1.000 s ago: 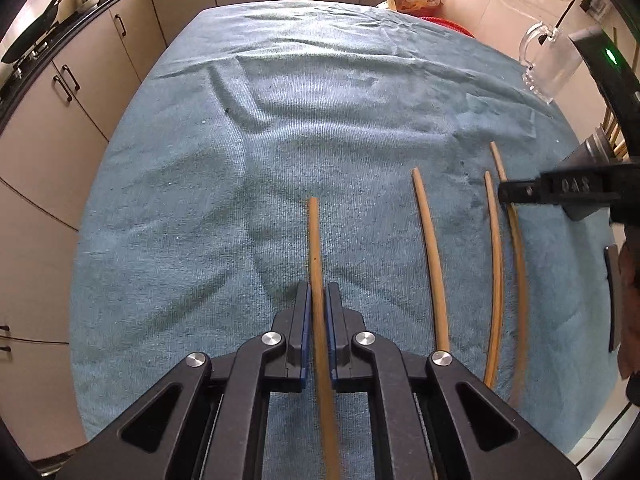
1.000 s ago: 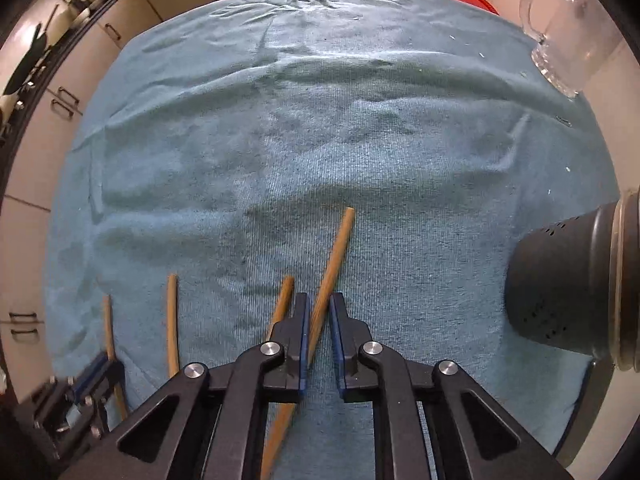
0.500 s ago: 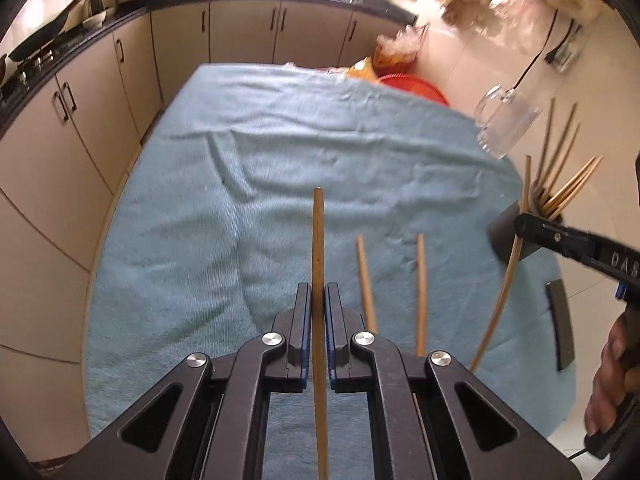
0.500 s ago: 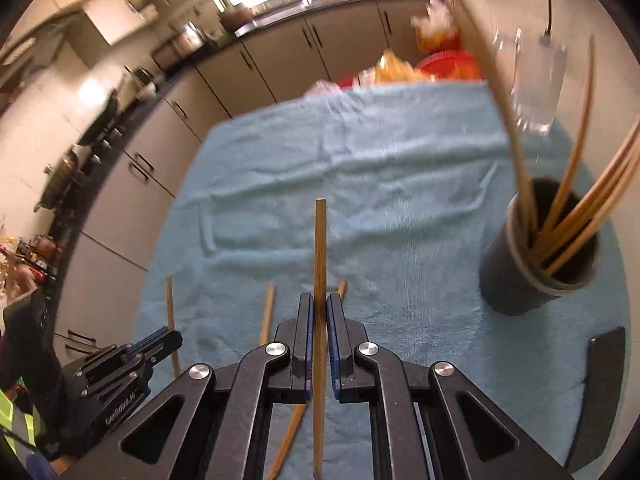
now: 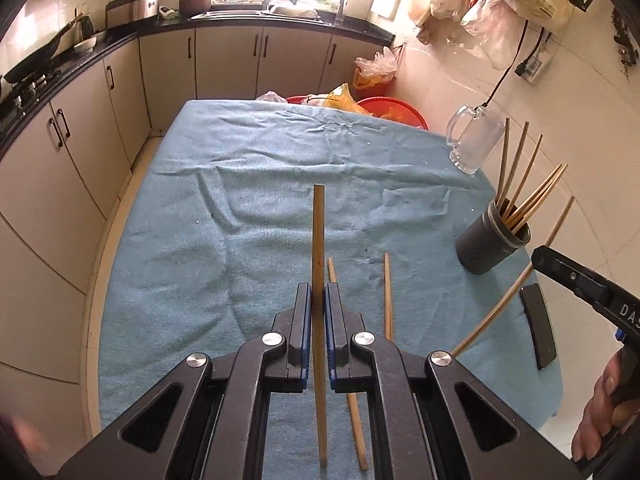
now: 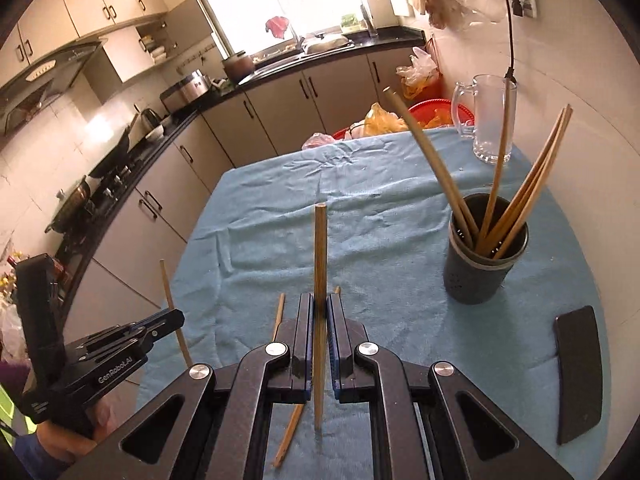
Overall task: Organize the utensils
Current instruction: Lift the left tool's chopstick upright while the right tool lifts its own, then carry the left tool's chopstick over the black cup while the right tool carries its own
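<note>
My left gripper (image 5: 318,292) is shut on a wooden chopstick (image 5: 319,236), held up off the blue towel (image 5: 240,208). My right gripper (image 6: 319,304) is shut on another chopstick (image 6: 320,248), also in the air, left of and nearer than the dark grey holder (image 6: 476,280). That holder (image 5: 486,248) stands upright with several chopsticks (image 6: 520,200) leaning in it. Two loose chopsticks (image 5: 386,292) (image 5: 331,272) lie on the towel just beyond my left fingertips. In the left wrist view the right gripper (image 5: 538,256) sits at the right edge, beside the holder.
A clear glass mug (image 5: 474,144) stands behind the holder near the wall. A flat black object (image 6: 578,372) lies at the towel's right edge. Red basins and bags (image 5: 384,104) sit past the table's far end. Cabinets run along the left.
Both grippers have risen, lifting their chopsticks off the towel. The right one has also swung toward the holder, and both views have tilted up to take in the kitchen.
</note>
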